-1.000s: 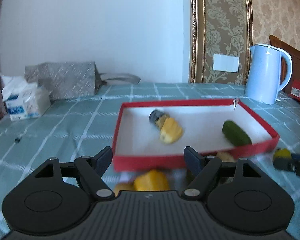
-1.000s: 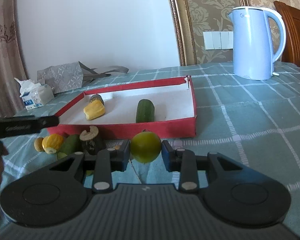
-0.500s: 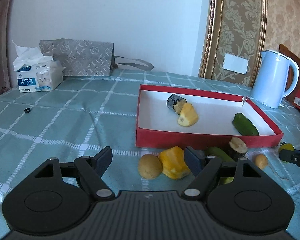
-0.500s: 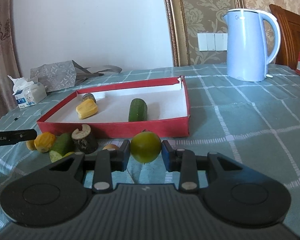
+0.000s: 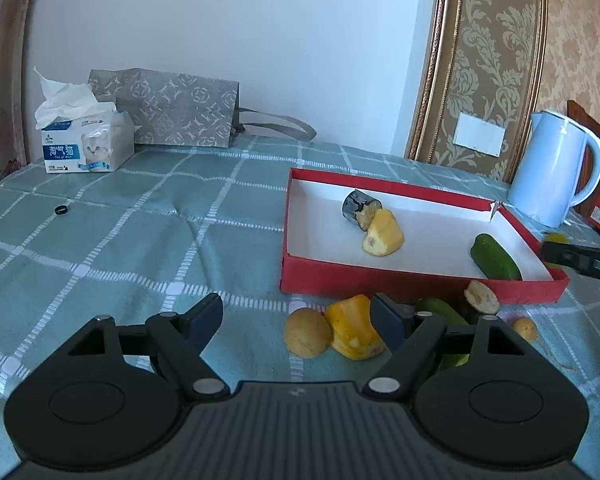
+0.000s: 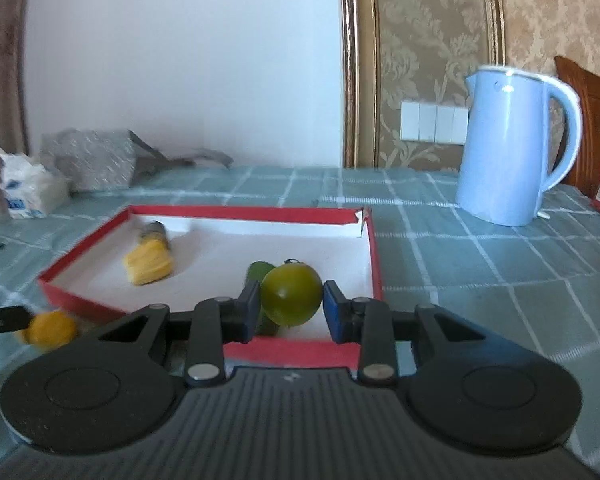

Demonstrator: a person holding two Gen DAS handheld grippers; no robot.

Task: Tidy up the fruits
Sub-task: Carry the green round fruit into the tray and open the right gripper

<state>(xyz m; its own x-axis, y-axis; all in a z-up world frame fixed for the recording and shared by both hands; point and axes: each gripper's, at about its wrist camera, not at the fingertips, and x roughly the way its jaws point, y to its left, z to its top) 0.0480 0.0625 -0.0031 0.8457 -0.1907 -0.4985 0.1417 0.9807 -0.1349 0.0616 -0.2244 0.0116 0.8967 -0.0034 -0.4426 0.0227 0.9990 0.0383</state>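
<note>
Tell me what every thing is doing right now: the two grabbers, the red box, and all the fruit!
Left gripper: jaws opening, nothing between them.
Right gripper: shut on the green round fruit, above the box.
Red box: open, no lid.
Cucumber: lying in the box.
Yellow piece: in the box, against a dark chunk.
Potato: on the cloth, outside the box.

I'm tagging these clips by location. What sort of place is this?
Probably a room in a home, perhaps a dining area: a table under a checked tablecloth, an electric kettle and a tissue box on it, damask wallpaper behind.
</note>
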